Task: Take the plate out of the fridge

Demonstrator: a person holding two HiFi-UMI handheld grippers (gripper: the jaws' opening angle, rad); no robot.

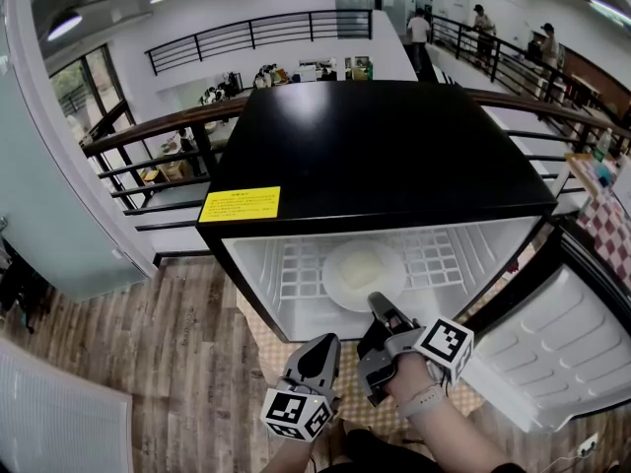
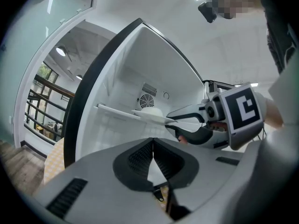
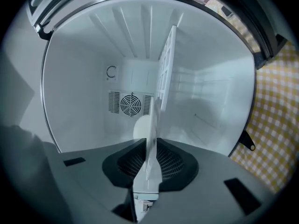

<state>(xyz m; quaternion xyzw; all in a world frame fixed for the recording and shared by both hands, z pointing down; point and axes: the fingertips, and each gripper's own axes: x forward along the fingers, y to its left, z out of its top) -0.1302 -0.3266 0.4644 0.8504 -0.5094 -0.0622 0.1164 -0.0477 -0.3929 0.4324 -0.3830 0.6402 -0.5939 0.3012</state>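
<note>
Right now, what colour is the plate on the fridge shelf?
White, no pattern visible. The plate shows best in the head view.

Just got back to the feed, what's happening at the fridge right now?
A person is reaching into the open fridge with the right gripper, whose jaws are closed on the near rim of the white plate. The plate lies on the wire shelf, not yet taken out. The left gripper is shut and empty, outside the fridge.
</note>
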